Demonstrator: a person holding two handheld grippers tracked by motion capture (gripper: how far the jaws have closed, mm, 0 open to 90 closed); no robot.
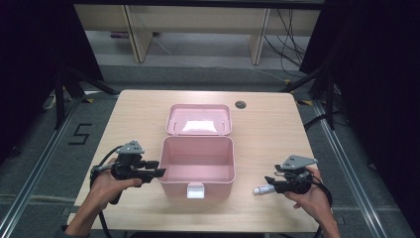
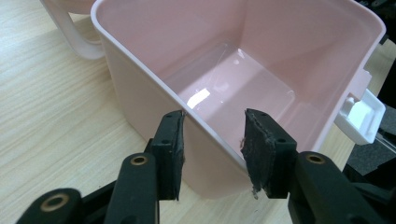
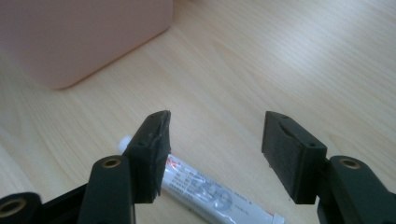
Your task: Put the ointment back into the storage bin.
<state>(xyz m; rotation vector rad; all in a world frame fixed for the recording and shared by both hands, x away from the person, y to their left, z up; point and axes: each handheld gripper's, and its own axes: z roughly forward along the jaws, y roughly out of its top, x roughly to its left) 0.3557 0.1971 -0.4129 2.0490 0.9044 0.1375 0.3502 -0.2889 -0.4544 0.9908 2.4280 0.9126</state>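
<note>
An open pink box (image 1: 198, 140) stands mid-table, empty, its lid (image 1: 198, 124) laid back behind it. My left gripper (image 1: 159, 167) is at the box's left wall. In the left gripper view the left gripper (image 2: 215, 149) is open and straddles the rim of that wall (image 2: 140, 84), one jaw outside and one inside, without clamping it. A small white printed tube (image 1: 261, 189) lies on the table right of the box. My right gripper (image 1: 270, 181) hovers over it. In the right gripper view the right gripper (image 3: 215, 149) is open, with the tube (image 3: 210, 196) lying on the wood beneath the jaws, partly hidden by the left one.
The box has a white latch (image 1: 195, 191) on its front wall, facing the person. The wooden table (image 1: 138, 119) has a round cable hole (image 1: 240, 104) at the back right. A corner of the pink box (image 3: 79, 37) sits ahead of the right gripper.
</note>
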